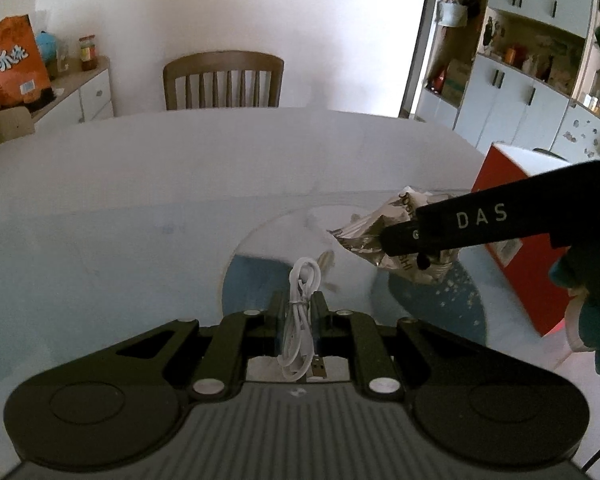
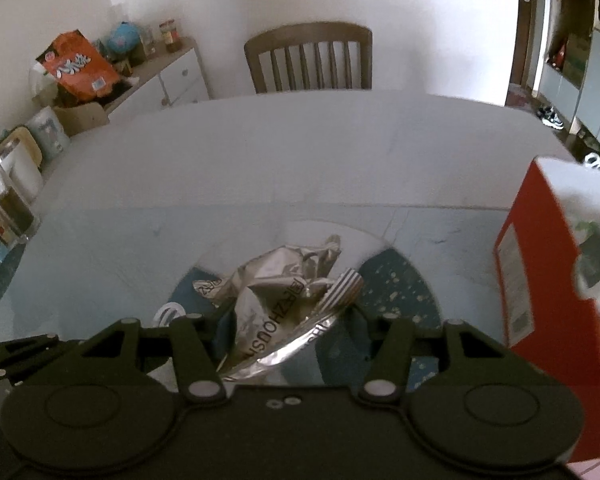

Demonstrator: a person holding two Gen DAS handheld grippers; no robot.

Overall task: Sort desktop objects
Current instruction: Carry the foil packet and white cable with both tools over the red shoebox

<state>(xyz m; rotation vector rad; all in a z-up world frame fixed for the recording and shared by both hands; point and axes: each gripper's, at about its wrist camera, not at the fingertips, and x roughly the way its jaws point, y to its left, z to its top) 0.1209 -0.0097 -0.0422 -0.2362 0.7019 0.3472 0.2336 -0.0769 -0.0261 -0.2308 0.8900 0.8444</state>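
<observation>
the white usb cable point(image 1: 300, 320), coiled in a loose bundle, is pinched between the closed fingers of the left tool point(image 1: 298, 308) and hangs above the counter point(image 1: 180, 184), its plug end dangling near the tool's body. the crumpled silver foil wrapper point(image 2: 276, 300) sits between the half-spread fingers of the right tool point(image 2: 288, 320), which grip it; in the left wrist view the same wrapper point(image 1: 384, 236) shows at the tip of that black tool, clear of the surface.

the counter is a pale, large table with a rounded far edge, covered by a glossy sheet that mirrors the room. below both tools lies a round glass disc point(image 1: 268, 248), its dark blue reflection speckled with light flecks. a red box with a white top point(image 2: 540, 260) stands just right of the disc, near the counter's right edge. at the far left edge, in the right wrist view, a glass jar point(image 2: 4, 208) and some flat packs stand together.

a brown wooden chair point(image 1: 222, 80) with a slatted back is pushed in at the far side, against a plain white wall. to the left a low white cabinet point(image 1: 92, 96) carries an orange snack bag point(image 1: 12, 60), a blue toy and a jar. to the right, pale grey cupboards point(image 1: 532, 72) with open shelves hold small bottles and boxes.
</observation>
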